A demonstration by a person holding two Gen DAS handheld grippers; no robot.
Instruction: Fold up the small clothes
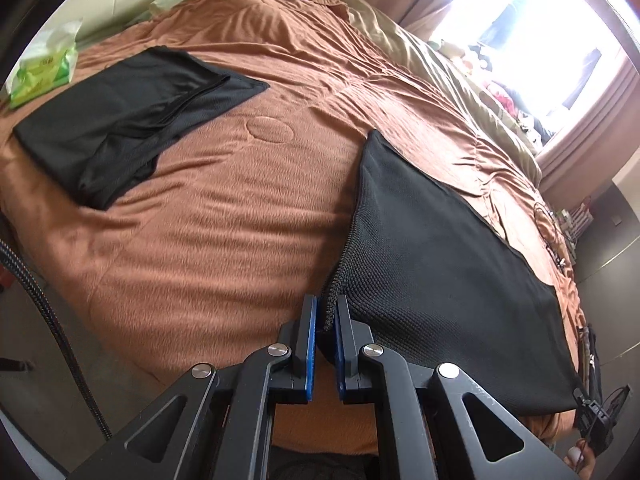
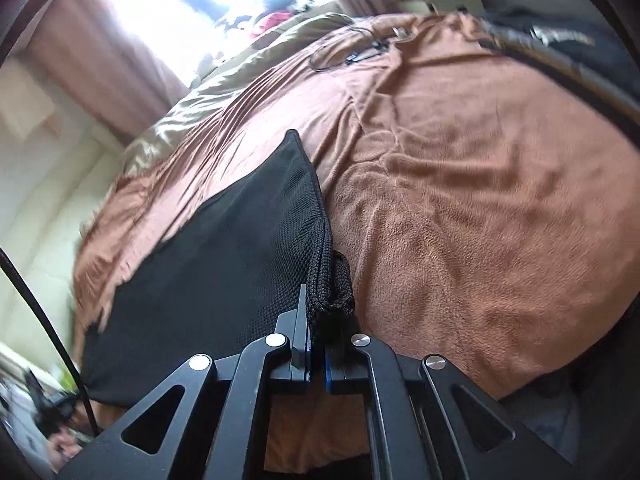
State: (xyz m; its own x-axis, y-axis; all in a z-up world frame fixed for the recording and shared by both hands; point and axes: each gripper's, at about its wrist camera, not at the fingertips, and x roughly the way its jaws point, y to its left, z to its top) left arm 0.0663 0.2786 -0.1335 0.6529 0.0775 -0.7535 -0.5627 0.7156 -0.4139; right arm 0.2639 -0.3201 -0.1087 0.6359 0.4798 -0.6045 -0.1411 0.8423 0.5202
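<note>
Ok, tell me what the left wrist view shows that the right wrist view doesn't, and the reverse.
Only the left wrist view: a second black garment lying folded on the far left of the bed, a green tissue pack beyond it, and the left gripper shut on the near black cloth's edge.

Only the right wrist view: the right gripper shut on a bunched corner of that cloth, and a thin black cable on the blanket near the window.

Both: the black knit cloth, the brown blanket, the bright window.
</note>
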